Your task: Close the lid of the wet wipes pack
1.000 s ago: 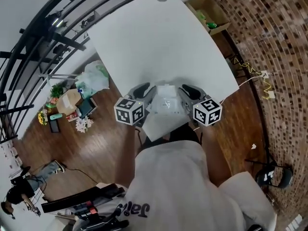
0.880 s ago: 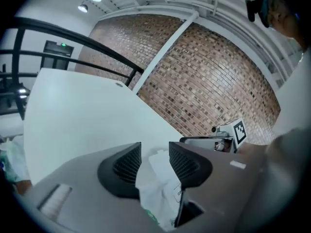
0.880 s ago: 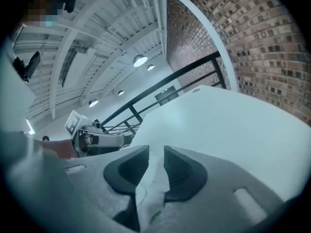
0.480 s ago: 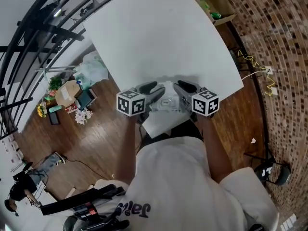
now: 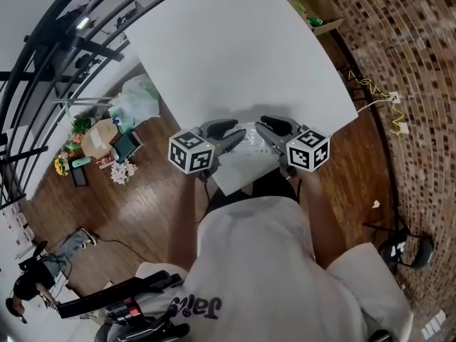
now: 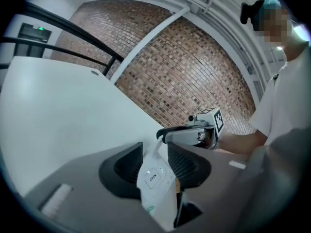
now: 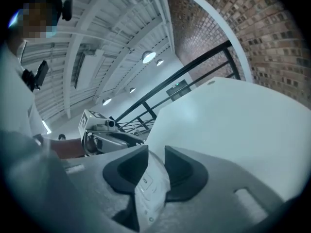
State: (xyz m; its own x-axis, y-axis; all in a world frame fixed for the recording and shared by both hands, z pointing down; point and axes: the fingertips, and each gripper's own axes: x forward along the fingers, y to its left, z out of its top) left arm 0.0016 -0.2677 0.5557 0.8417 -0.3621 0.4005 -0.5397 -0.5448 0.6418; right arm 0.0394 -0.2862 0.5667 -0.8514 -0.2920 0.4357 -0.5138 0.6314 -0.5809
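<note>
The white wet wipes pack [image 5: 246, 143] hangs between my two grippers just above the near edge of the white table [image 5: 235, 48]. My left gripper [image 5: 229, 134] has one end of the pack [image 6: 155, 178] between its pads, and its jaws are closing on it. My right gripper [image 5: 268, 132] grips the other end of the pack [image 7: 150, 188]. In the left gripper view the flap labelled OPEN [image 6: 153, 177] lies flat on the pack's face. Each gripper shows in the other's view: the right gripper [image 6: 194, 132] and the left gripper [image 7: 104, 130].
A cardboard box [image 5: 313, 9] stands off the table's far right corner. Bags and clutter [image 5: 125, 120] lie on the wooden floor to the left. A chair [image 5: 402, 255] is at the lower right. A yellow cable [image 5: 370, 91] lies by the brick wall.
Both grippers have drawn closer together over the pack and shifted slightly towards the table. Less of the pack shows between them than a second ago.
</note>
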